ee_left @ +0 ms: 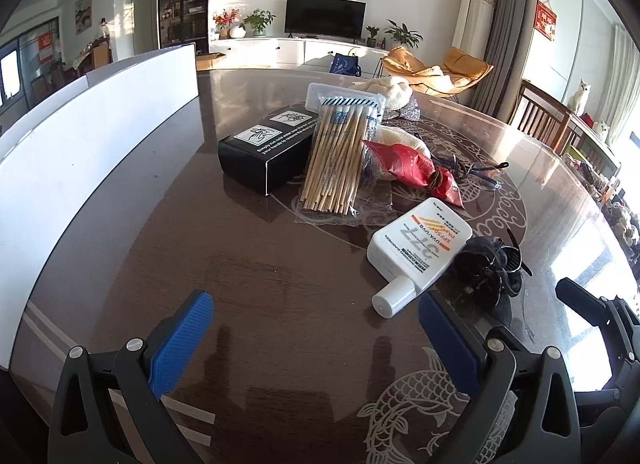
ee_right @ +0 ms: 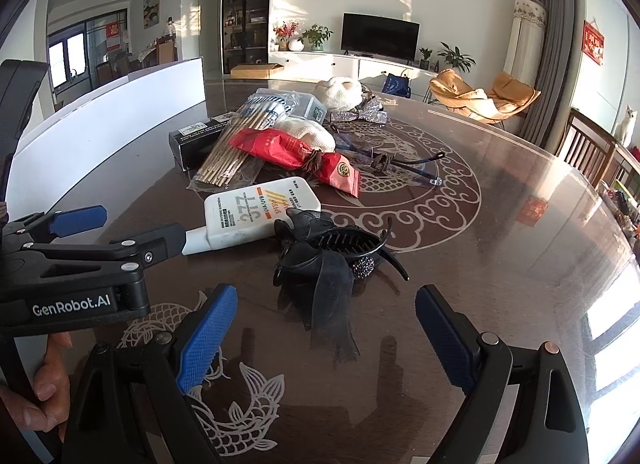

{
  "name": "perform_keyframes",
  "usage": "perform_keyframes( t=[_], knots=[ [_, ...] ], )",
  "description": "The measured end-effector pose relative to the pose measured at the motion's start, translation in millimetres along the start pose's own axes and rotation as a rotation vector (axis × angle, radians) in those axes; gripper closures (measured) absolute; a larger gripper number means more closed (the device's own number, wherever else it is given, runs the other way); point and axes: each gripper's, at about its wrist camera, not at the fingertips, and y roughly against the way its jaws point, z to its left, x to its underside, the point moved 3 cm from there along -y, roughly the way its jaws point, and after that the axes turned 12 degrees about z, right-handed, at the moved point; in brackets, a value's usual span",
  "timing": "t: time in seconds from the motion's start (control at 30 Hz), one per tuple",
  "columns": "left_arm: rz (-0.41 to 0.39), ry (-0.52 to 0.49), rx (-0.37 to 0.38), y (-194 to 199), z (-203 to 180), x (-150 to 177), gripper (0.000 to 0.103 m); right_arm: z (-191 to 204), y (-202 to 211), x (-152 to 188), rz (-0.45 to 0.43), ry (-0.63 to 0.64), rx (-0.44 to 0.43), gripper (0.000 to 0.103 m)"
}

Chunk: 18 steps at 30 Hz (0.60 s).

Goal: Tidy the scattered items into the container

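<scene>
My dark glossy table (ee_left: 260, 284) carries a white sunscreen bottle (ee_left: 420, 250); beyond it lie a black box (ee_left: 264, 152), bagged sticks (ee_left: 340, 156) and a red packet (ee_left: 412, 168), beside it a black hair claw (ee_left: 492, 268).

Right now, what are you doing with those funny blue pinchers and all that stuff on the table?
A person holds a pincher in each hand. Both the left gripper and the right gripper are open and hold nothing. A sunscreen bottle, a black hair clip, a red packet and a pack of sticks lie scattered on the table. The white container waits at the side; nothing is being carried to it yet.
</scene>
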Motion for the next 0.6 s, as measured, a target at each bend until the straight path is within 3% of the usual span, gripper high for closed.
perform_keyframes(
  t=[0.6],
  knots=[
    [0.025,0.023,0.018,-7.6,-0.4,2.2,0.000,-0.1,-4.2,-0.2,0.018,-0.002,-0.003,0.012]
  ],
)
